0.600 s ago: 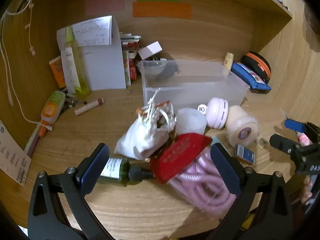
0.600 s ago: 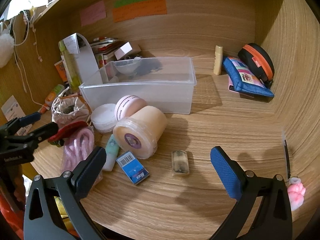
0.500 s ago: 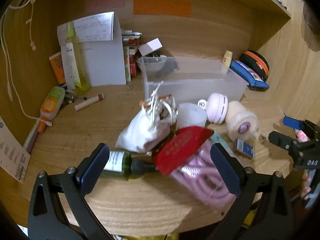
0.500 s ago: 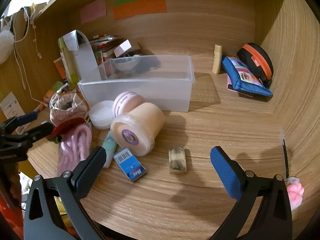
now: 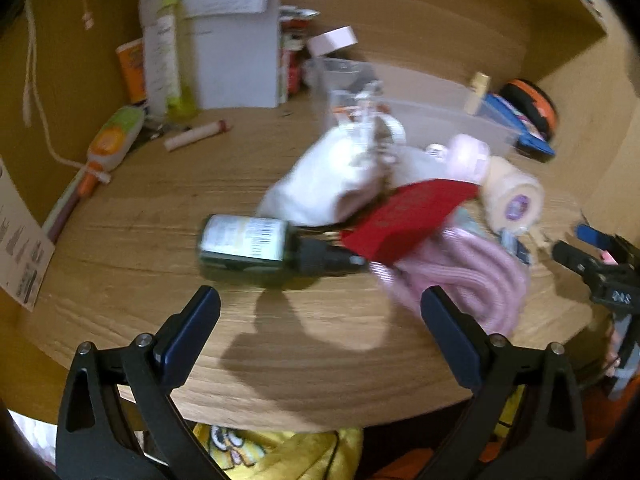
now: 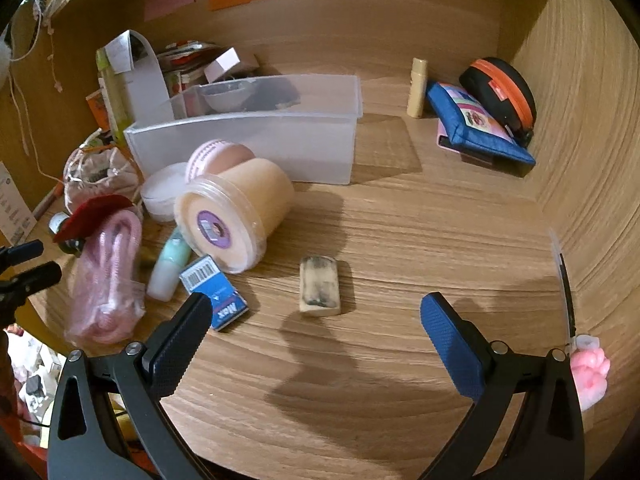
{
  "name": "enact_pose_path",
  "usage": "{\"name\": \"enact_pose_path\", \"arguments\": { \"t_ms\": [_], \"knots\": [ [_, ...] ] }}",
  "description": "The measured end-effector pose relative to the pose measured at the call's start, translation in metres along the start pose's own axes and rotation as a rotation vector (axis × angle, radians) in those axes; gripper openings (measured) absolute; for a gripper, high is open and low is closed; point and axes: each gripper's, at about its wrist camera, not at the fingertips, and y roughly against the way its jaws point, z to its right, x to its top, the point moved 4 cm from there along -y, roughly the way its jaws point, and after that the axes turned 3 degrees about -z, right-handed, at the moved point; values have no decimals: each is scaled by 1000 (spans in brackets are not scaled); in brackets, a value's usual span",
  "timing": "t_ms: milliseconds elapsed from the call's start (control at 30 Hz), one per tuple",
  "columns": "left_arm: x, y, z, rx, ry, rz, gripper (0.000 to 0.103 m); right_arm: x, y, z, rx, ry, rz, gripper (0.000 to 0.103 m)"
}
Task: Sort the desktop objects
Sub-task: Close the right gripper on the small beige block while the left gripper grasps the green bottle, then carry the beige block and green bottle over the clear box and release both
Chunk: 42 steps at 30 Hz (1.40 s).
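Note:
A clear plastic bin (image 6: pixel 256 136) stands at the back of the wooden desk (image 6: pixel 400 240), also in the left wrist view (image 5: pixel 432 120). In front of it lie a cream tub (image 6: pixel 232 216), a pink round case (image 6: pixel 216 158), a blue Max box (image 6: pixel 214 298), a worn eraser (image 6: pixel 319 285) and bagged pink cord (image 6: pixel 108 276). In the left wrist view a dark green bottle (image 5: pixel 256 242), a white drawstring pouch (image 5: pixel 336 176) and a red card (image 5: pixel 412 216) lie ahead. My left gripper (image 5: pixel 320 316) is open and empty above the desk's front edge. My right gripper (image 6: pixel 316 320) is open and empty just before the eraser.
A blue pouch (image 6: pixel 476 128), a black and orange case (image 6: pixel 500 92) and a cream tube (image 6: pixel 416 88) sit at the back right. A white paper stand (image 5: pixel 228 40), a tall yellow bottle (image 5: pixel 170 60) and a pen (image 5: pixel 196 134) stand at the back left. A pink toy (image 6: pixel 588 372) lies at the right edge.
My left gripper has pulled back and risen, so the bottle and pouch now sit farther ahead and the desk's front edge shows. My right gripper has moved slightly towards the eraser.

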Motion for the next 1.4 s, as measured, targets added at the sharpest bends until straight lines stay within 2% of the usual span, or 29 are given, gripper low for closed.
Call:
{"name": "enact_pose_path", "arguments": {
  "t_ms": [200, 367, 433, 600, 667, 700, 833, 1033, 1233, 1400],
  "knots": [
    [10, -8, -21, 58, 26, 13, 102, -1, -6, 2, -6, 12, -6, 102],
    [14, -24, -22, 79, -8, -21, 102, 3, -14, 3, 24, -1, -28, 91],
    [15, -30, -21, 79, -13, -41, 102, 4, -19, 2, 32, -5, -49, 79],
    [17, -42, -22, 62, -6, -67, 102, 4, -29, 4, 28, -2, -78, 64],
    [20, -43, -22, 50, -2, -60, 102, 5, -30, 5, 10, 12, -79, 53],
    [20, -43, -21, 49, -1, -49, 102, 6, -30, 5, 5, 17, -78, 44],
    [23, -39, -19, 20, 6, -26, 86, 8, -31, 5, -1, 31, -75, 22],
    [20, -30, -25, 52, 15, 9, 84, 10, -29, 7, 12, 15, -65, 22],
    [21, -9, -34, 47, 43, 54, 84, 16, -15, 11, 12, -7, -24, 22],
    [34, 19, -30, 43, 26, 137, 84, 25, 0, 15, 16, -20, 19, 22]
  ]
}}
